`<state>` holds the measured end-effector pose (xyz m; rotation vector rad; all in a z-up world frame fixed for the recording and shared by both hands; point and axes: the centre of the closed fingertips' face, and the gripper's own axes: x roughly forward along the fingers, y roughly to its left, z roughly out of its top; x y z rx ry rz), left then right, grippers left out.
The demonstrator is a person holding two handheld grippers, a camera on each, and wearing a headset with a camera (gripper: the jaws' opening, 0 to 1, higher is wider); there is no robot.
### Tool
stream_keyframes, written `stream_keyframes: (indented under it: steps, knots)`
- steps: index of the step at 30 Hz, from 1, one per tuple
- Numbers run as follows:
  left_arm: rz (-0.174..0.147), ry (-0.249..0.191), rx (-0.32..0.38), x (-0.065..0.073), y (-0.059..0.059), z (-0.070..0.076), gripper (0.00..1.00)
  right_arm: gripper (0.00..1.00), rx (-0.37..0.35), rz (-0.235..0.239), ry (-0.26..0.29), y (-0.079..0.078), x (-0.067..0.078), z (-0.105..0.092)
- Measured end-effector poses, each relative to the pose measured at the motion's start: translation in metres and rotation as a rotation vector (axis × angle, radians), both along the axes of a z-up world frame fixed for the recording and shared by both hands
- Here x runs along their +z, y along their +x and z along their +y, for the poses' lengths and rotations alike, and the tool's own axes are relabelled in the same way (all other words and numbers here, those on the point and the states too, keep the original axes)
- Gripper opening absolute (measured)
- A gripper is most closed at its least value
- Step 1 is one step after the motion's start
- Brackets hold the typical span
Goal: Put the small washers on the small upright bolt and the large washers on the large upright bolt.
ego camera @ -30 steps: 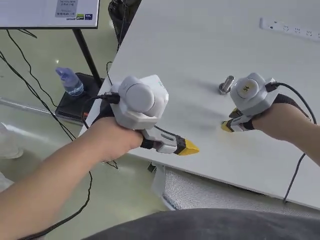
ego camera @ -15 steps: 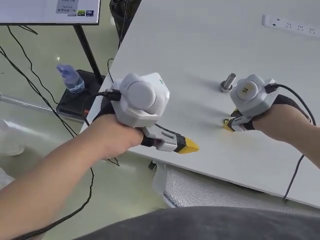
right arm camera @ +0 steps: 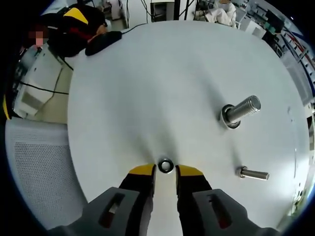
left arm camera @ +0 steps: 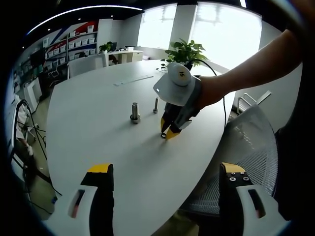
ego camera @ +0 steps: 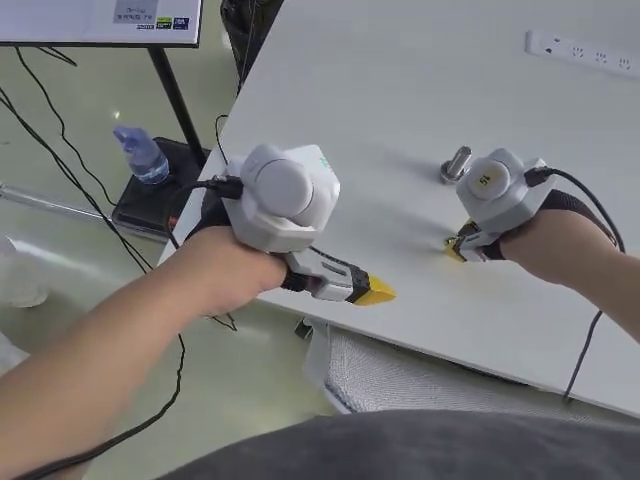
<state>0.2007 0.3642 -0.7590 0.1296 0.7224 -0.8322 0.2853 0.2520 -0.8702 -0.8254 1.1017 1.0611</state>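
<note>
At the table's near edge, our left gripper hangs spread wide. Further in, our right gripper's jaws are a little apart, and a washer lies flat just ahead, between their tips. The small bolt and big bolt stand further back.

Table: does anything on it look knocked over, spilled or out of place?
Nothing stands out. The large bolt and small bolt stand upright; one washer lies flat at the open tips of the right gripper.
</note>
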Motion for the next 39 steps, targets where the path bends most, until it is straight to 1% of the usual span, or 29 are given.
stream_keyframes:
  steps: [4, 6, 10, 13, 15, 19, 21, 23, 26, 32, 36, 39]
  knots:
    - [0.003, -0.001, 0.002, -0.0004, -0.0011, 0.0008, 0.88, 0.16, 0.002, 0.001, -0.005, 0.0034, -0.0033, -0.0001]
    - [0.004, 0.008, -0.001, -0.0016, -0.0015, 0.0018, 0.88, 0.16, 0.004, 0.000, -0.007, 0.0024, -0.0027, 0.0001]
    - [0.004, 0.006, -0.001, -0.0008, -0.0013, 0.0011, 0.87, 0.15, 0.016, -0.011, -0.017, 0.0000, -0.0017, 0.0012]
    - [0.001, 0.008, -0.001, 0.0000, -0.0010, 0.0011, 0.87, 0.14, 0.015, -0.005, -0.026, -0.0003, -0.0012, 0.0013]
    - [-0.001, 0.007, 0.000, 0.0006, -0.0003, 0.0014, 0.87, 0.14, 0.033, -0.001, -0.043, -0.0006, -0.0011, 0.0015]
    - [-0.001, 0.012, 0.001, -0.0003, -0.0002, 0.0027, 0.86, 0.14, 0.035, 0.011, -0.070, -0.0014, -0.0011, 0.0024]
    - [-0.001, 0.012, 0.000, -0.0006, -0.0009, 0.0023, 0.86, 0.14, 0.052, 0.007, -0.087, -0.0029, -0.0008, 0.0026]
    - [0.004, 0.013, -0.002, -0.0018, -0.0023, 0.0019, 0.85, 0.13, 0.056, 0.008, -0.092, -0.0032, -0.0007, 0.0027]
    - [0.009, 0.019, -0.008, -0.0033, -0.0041, 0.0017, 0.85, 0.13, 0.040, 0.014, -0.088, -0.0028, -0.0002, 0.0016]
    - [0.006, 0.023, -0.008, -0.0029, -0.0026, 0.0022, 0.84, 0.13, 0.036, 0.017, -0.068, -0.0025, 0.0003, 0.0008]
    - [-0.002, 0.029, -0.016, 0.0004, -0.0014, 0.0009, 0.84, 0.13, 0.032, 0.026, -0.048, -0.0026, 0.0012, 0.0001]
    - [-0.002, 0.036, -0.020, 0.0014, -0.0010, 0.0014, 0.84, 0.13, 0.036, 0.023, -0.048, -0.0025, 0.0012, -0.0009]
